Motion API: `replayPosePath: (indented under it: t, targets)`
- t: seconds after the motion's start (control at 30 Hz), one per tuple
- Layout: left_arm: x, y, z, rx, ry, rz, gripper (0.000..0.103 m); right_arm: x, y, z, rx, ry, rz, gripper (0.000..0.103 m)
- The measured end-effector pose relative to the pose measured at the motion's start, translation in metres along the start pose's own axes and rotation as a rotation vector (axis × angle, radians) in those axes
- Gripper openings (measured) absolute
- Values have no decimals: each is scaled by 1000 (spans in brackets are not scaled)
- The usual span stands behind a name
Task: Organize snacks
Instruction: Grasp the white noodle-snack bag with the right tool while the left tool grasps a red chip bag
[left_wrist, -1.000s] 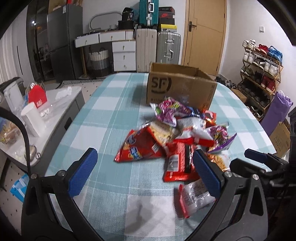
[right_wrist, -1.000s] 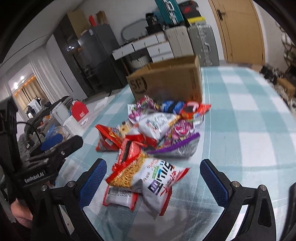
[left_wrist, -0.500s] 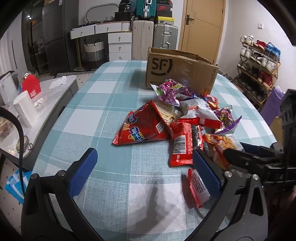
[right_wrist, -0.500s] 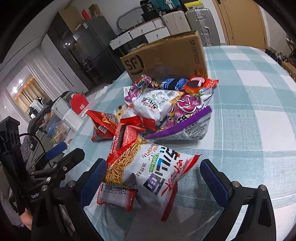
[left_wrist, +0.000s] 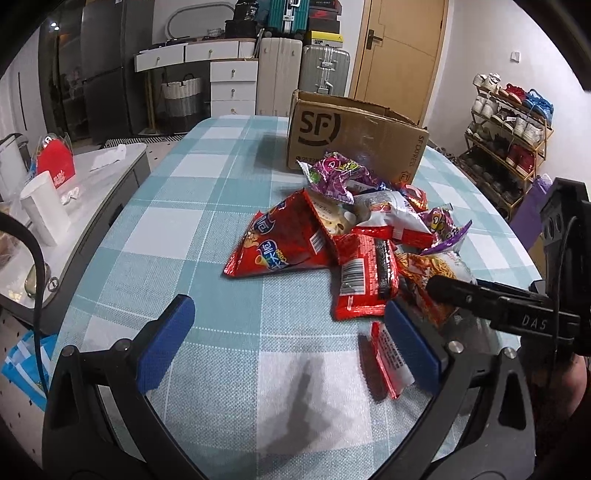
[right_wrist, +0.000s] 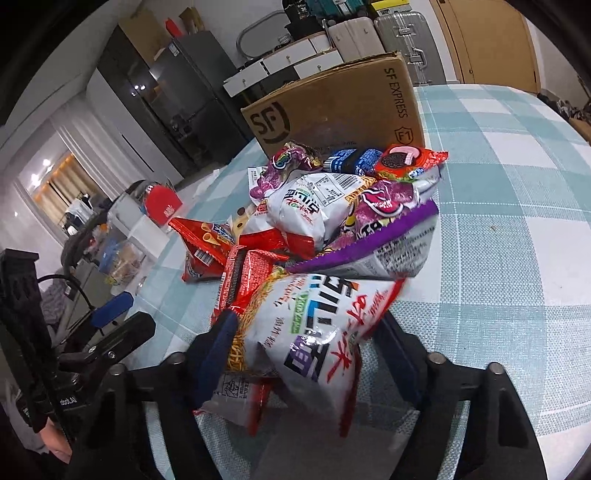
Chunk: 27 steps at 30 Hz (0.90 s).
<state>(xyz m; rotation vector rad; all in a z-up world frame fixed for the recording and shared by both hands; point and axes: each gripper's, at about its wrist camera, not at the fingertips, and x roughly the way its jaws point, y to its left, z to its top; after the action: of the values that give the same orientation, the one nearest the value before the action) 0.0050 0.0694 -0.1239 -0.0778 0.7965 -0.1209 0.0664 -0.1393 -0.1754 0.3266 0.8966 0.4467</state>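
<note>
A pile of snack bags (left_wrist: 354, 221) lies on the checked table in front of a brown SF cardboard box (left_wrist: 354, 140). In the right wrist view my right gripper (right_wrist: 306, 354) is closing around a white noodle-snack bag (right_wrist: 314, 325); its fingers stand at the bag's two sides, and contact is unclear. A small red-and-clear packet (right_wrist: 236, 398) lies under it. My left gripper (left_wrist: 288, 347) is open and empty above bare tablecloth, just left of the pile; a red chip bag (left_wrist: 280, 243) lies ahead. The box also shows in the right wrist view (right_wrist: 340, 107).
A grey side counter (left_wrist: 110, 177) with a white cup and red item stands left of the table. Suitcases, drawers and a door are behind the box. A shoe rack (left_wrist: 509, 140) stands at the right. The table (right_wrist: 517, 221) extends to the right of the pile.
My right gripper has moved forward onto the white noodle-snack bag and its fingers have narrowed around it. My left gripper has moved closer to the pile and stays open.
</note>
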Motion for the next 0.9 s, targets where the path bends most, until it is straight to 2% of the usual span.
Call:
replayPosePath:
  t: [0.07, 0.23, 0.4, 0.47, 0.57, 0.67, 0.8, 0.9]
  targets:
    - [-1, 1, 0, -1, 4, 2, 102, -1, -3, -2, 5, -5, 19, 65]
    - [-6, 4, -1, -1, 5, 20, 102, -9, -5, -7, -10, -24, 24, 59]
    - [-7, 11, 2, -13, 13, 37, 102, -21, -14, -12, 6, -43, 40, 59]
    - [-4, 13, 9, 1, 22, 14, 102, -27, -19, -14, 15, -54, 45, 59]
    - [2, 14, 28, 26, 15, 50, 102, -34, -26, -14, 20, -62, 49, 59]
    - [12, 15, 44, 9, 27, 23, 102, -40, -32, -15, 29, -80, 42, 59]
    - [37, 14, 59, -5, 96, -23, 102, -42, -37, -17, 28, -78, 48, 59]
    - [51, 10, 64, -1, 109, -15, 102, -43, -37, -17, 22, -83, 67, 59]
